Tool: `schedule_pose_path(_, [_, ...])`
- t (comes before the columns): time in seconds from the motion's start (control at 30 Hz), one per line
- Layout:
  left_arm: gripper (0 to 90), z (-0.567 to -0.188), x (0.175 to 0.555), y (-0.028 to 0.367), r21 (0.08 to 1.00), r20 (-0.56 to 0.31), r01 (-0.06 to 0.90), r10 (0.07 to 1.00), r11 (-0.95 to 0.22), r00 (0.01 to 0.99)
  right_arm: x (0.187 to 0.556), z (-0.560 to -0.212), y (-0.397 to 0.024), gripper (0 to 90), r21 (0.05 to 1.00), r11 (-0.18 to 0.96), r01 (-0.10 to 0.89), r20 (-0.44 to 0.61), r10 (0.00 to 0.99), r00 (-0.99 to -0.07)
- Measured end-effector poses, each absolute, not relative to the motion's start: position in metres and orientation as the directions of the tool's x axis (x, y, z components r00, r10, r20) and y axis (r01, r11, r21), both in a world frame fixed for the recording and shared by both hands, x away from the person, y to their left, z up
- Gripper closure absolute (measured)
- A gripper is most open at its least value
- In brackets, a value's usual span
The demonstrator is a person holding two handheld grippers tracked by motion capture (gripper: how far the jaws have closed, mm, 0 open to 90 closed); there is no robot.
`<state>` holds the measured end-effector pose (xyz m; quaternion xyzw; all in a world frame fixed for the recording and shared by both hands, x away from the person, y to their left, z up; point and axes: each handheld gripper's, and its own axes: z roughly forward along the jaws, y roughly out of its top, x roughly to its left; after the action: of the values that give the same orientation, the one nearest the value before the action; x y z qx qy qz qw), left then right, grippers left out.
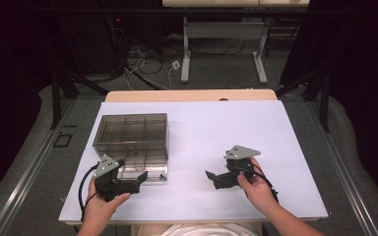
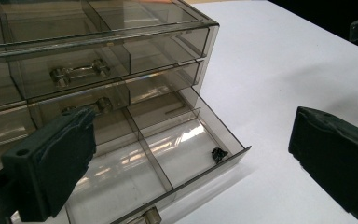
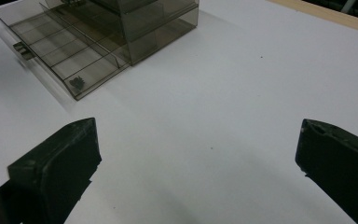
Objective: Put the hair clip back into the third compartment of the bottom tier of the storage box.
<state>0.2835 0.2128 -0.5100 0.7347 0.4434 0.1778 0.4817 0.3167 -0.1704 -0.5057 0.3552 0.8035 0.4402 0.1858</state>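
A smoky clear plastic drawer cabinet point(image 1: 130, 132) stands on the left half of the white table top point(image 1: 236, 123). Its bottom drawer point(image 2: 168, 154) is pulled out toward the person. A small black piece point(image 2: 218, 154) lies in the drawer's front corner compartment, and the same black piece point(image 3: 78, 82) shows from the other side. My left gripper point(image 1: 137, 182) is open just in front of the drawer, with nothing between its jaws point(image 2: 191, 135). My right gripper point(image 1: 216, 172) is open above bare table, right of the cabinet, empty point(image 3: 196, 135).
The upper drawers point(image 2: 79, 72) are closed, with metal handles. A wooden strip point(image 1: 192, 95) runs along the table's far edge. Behind it stand the legs of another table point(image 1: 221, 44) among floor cables. Bare white surface stretches right of the cabinet.
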Motion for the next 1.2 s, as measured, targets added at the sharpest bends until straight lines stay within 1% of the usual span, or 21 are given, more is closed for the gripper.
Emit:
schedule_pose_path(0.23, [9.8,-0.508,0.280,0.214,0.882,-0.136,0.447,0.831,-0.146,0.539,0.314,-0.507,-0.184,0.0,0.836,0.362,0.413,0.002,0.750,-0.661])
schedule_pose_path(0.33, [15.8,-0.507,0.279,0.215,0.884,-0.109,0.437,0.836,-0.165,0.537,0.312,-0.508,-0.188,0.0,0.835,0.360,0.417,0.000,0.756,-0.654])
schedule_pose_path(0.5, [17.4,-0.508,0.275,0.219,0.873,-0.106,0.453,0.837,-0.180,0.537,0.311,-0.508,-0.195,0.0,0.833,0.353,0.426,0.010,0.761,-0.649])
schedule_pose_path(0.57, [21.6,-0.509,0.272,0.223,0.863,-0.100,0.466,0.840,-0.193,0.533,0.311,-0.509,-0.198,0.0,0.830,0.353,0.432,0.007,0.768,-0.640])
schedule_pose_path(0.67, [26.8,-0.511,0.269,0.229,0.856,-0.113,0.483,0.846,-0.183,0.521,0.313,-0.509,-0.200,0.0,0.833,0.348,0.430,0.008,0.770,-0.638])
schedule_pose_path(0.73, [30.5,-0.511,0.267,0.234,0.855,-0.102,0.485,0.858,-0.183,0.503,0.313,-0.509,-0.200,0.0,0.837,0.340,0.429,0.011,0.773,-0.634])
schedule_pose_path(0.8, [36.5,-0.512,0.265,0.238,0.857,-0.110,0.487,0.863,-0.169,0.493,0.313,-0.509,-0.199,0.0,0.838,0.340,0.427,0.011,0.771,-0.637])
schedule_pose_path(0.97, [39.8,-0.514,0.261,0.247,0.855,-0.093,0.487,0.874,-0.176,0.478,0.313,-0.511,-0.198,0.0,0.835,0.347,0.428,0.010,0.767,-0.641])
schedule_pose_path(1.03, [40.8,-0.515,0.261,0.251,0.844,-0.108,0.509,0.877,-0.168,0.468,0.313,-0.512,-0.197,0.0,0.838,0.343,0.424,0.011,0.767,-0.642])
schedule_pose_path(1.13, [43.9,-0.515,0.261,0.257,0.845,-0.126,0.515,0.884,-0.142,0.451,0.313,-0.511,-0.199,0.0,0.837,0.339,0.429,0.015,0.771,-0.636])
schedule_pose_path(1.2, [44.3,-0.515,0.261,0.259,0.848,-0.116,0.509,0.888,-0.144,0.445,0.314,-0.511,-0.200,0.0,0.840,0.338,0.425,0.013,0.771,-0.637])
